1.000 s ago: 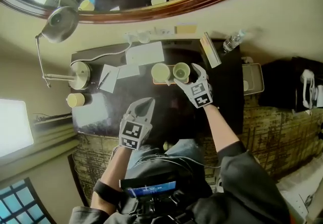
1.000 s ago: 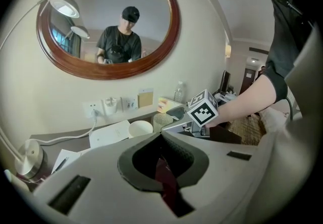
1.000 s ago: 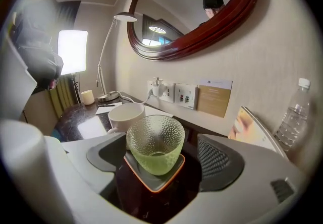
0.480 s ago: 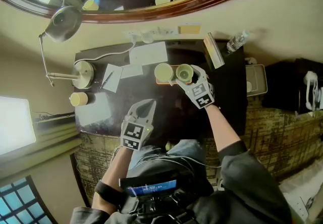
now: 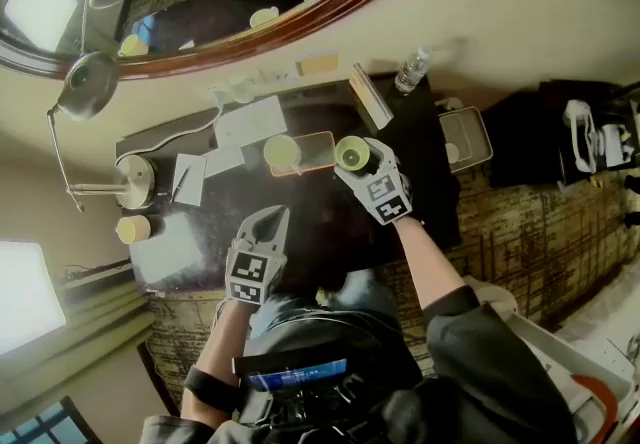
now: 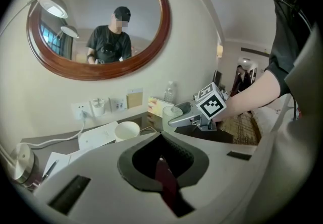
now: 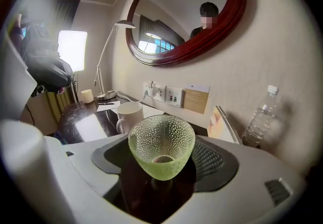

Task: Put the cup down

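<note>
A green dimpled glass cup [image 5: 350, 150] [image 7: 161, 150] sits between the jaws of my right gripper [image 5: 358, 160], which have just been closing and now grip it. The cup hangs above the dark desk [image 5: 330, 222], just right of the small tray [image 5: 316, 146] that carries a white mug [image 5: 282, 150] [image 7: 128, 116]. The left gripper view also shows the cup [image 6: 171, 113] in the right gripper. My left gripper [image 5: 268, 224] [image 6: 161, 167] is shut and holds nothing, hovering near the desk's front edge.
At the desk's left are a lamp base [image 5: 133, 172], a small yellow cup [image 5: 132, 228] and papers [image 5: 250, 120]. A slanted card stand [image 5: 370, 97] and a water bottle [image 5: 410, 70] [image 7: 260, 114] stand at the back right, below the oval mirror [image 5: 300, 2].
The right gripper closed round the green cup on the tray and carried it up and off to the tray's right. The left gripper stayed put.
</note>
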`<state>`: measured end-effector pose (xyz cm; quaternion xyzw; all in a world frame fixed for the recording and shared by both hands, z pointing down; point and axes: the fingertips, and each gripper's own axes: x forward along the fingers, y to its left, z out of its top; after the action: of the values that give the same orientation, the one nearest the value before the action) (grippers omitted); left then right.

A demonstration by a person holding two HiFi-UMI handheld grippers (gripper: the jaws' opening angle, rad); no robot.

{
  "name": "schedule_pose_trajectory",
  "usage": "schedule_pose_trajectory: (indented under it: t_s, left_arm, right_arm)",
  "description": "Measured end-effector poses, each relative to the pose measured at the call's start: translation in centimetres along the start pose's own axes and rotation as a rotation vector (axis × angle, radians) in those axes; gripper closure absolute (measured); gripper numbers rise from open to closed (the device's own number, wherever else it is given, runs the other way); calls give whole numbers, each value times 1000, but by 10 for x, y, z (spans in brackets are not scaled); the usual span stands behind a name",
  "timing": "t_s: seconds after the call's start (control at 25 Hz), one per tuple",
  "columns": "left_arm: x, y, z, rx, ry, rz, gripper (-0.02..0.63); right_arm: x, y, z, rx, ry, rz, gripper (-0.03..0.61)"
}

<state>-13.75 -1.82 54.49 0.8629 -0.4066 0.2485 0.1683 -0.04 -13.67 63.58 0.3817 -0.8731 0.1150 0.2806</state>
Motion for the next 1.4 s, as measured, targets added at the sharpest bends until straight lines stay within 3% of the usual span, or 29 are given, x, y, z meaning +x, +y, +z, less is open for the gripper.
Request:
schedule_pose_trajectory:
  t_s: [0.48, 1.04, 1.4]
  left_arm:
    - [19, -38, 10, 76, 10, -101, 614]
    - [23, -51, 6, 78, 31, -94, 614]
    - [26, -56, 10, 74, 17, -88, 614]
  right_arm:
    - [-74, -51, -77, 211, 43, -218, 192]
    - [-82, -53, -126, 300, 85, -242, 172]
    - [-88, -49, -125, 248, 117, -241, 153]
